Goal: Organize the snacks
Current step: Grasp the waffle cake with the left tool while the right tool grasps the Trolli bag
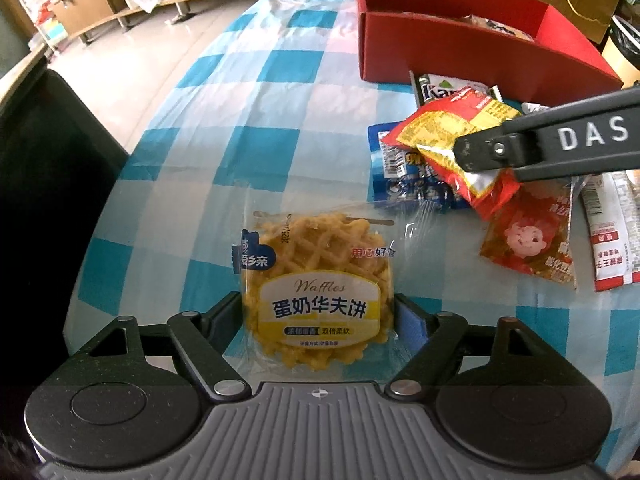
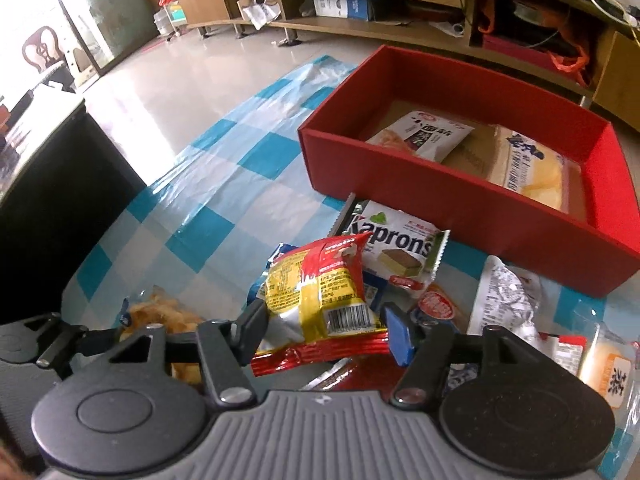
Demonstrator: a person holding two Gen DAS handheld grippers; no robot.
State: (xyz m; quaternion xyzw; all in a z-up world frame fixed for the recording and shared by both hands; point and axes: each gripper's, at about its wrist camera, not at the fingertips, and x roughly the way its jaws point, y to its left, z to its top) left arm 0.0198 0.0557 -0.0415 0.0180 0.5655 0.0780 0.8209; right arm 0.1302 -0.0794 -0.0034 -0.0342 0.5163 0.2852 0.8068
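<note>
A clear waffle packet (image 1: 316,280) with a yellow label lies on the blue-and-white checked cloth (image 1: 240,120). My left gripper (image 1: 320,312) has a finger against each side of it, shut on it. My right gripper (image 2: 320,332) is shut on a red-and-yellow snack packet (image 2: 316,284) and holds it just above the pile of snacks. The left wrist view shows that same packet (image 1: 440,128) clamped in the right gripper (image 1: 480,160). A red box (image 2: 440,184) stands open beyond the pile, with two packets inside.
The loose snacks in front of the box include a Kaprons packet (image 2: 396,240), a blue packet (image 1: 404,176), a red cartoon packet (image 1: 528,240) and a white packet (image 1: 608,236). A black object (image 1: 48,184) stands off the table's left edge. Low wooden shelves line the far wall.
</note>
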